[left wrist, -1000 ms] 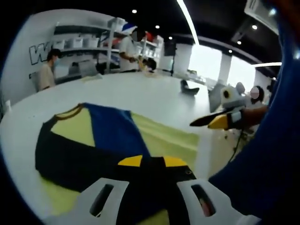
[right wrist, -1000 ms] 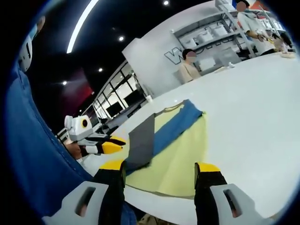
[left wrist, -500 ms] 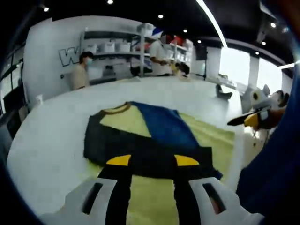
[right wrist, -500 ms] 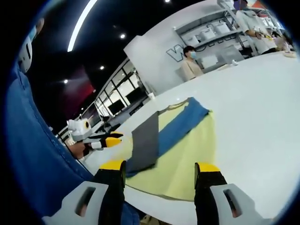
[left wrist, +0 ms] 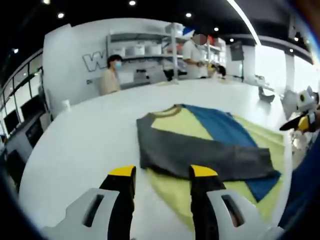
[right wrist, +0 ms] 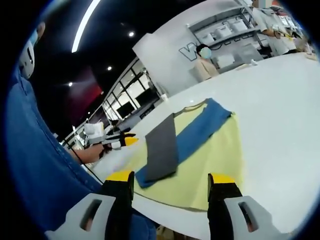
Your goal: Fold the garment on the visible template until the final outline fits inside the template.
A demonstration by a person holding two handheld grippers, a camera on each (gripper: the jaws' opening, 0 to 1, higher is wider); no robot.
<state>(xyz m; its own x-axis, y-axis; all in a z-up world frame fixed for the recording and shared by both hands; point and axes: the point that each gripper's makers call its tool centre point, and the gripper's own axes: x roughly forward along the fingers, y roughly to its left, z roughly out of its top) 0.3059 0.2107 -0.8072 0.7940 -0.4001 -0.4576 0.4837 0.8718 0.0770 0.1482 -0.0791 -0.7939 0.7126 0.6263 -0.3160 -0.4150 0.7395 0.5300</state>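
People (left wrist: 111,75) stand by shelves (left wrist: 145,50) beyond the white table (left wrist: 80,135).

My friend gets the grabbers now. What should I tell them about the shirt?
Left hand-held gripper: open, holding nothing, above the table's near edge just short of the garment.
Right hand-held gripper: open, holding nothing, at the yellow template's near edge.
The garment lies on the template; its dark grey sleeve is folded across the body, and a blue panel runs beside it.
Left to do: more folds until the outline fits inside the template.
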